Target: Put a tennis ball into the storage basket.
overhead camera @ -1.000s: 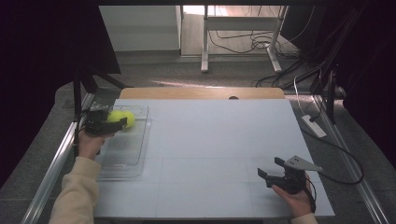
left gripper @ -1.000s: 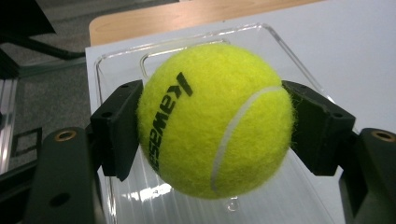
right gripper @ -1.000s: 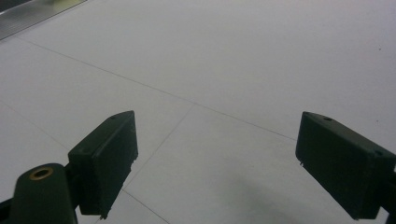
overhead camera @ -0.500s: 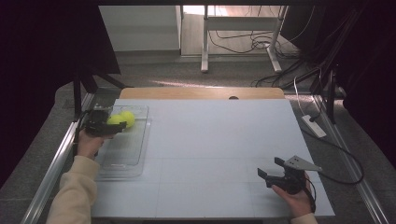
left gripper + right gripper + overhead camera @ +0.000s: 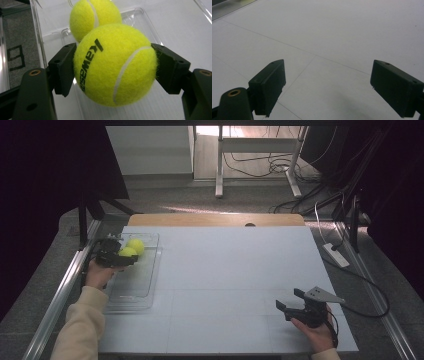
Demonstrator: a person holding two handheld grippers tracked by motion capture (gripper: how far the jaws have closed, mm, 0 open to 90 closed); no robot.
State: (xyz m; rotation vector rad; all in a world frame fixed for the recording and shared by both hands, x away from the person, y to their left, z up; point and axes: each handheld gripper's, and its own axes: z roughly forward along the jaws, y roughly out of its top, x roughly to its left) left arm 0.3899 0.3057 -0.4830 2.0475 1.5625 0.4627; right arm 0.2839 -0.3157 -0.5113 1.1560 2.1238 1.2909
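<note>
Left gripper (image 5: 115,65) grips the branded yellow felt tennis ball (image 5: 116,66), now carried toward 12 o'clock beside the second ball (image 5: 93,17) in the clear plastic tray (image 5: 145,285); release likely follows. Right gripper (image 5: 329,87) rests released.

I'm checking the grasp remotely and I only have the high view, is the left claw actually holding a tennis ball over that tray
Observer: Yes. In the left gripper view the left claw is shut on the nearer tennis ball, one jaw pressed against each side.
Operator: Anything printed on it?
Observer: Black lettering, partly readable as "kawas", beside a white seam.
Operator: Where is the second ball from there?
Observer: The second tennis ball sits just behind the held one, inside the clear tray.
Operator: And the right claw?
Observer: The right claw is open, with bare white table between its jaws.
</note>
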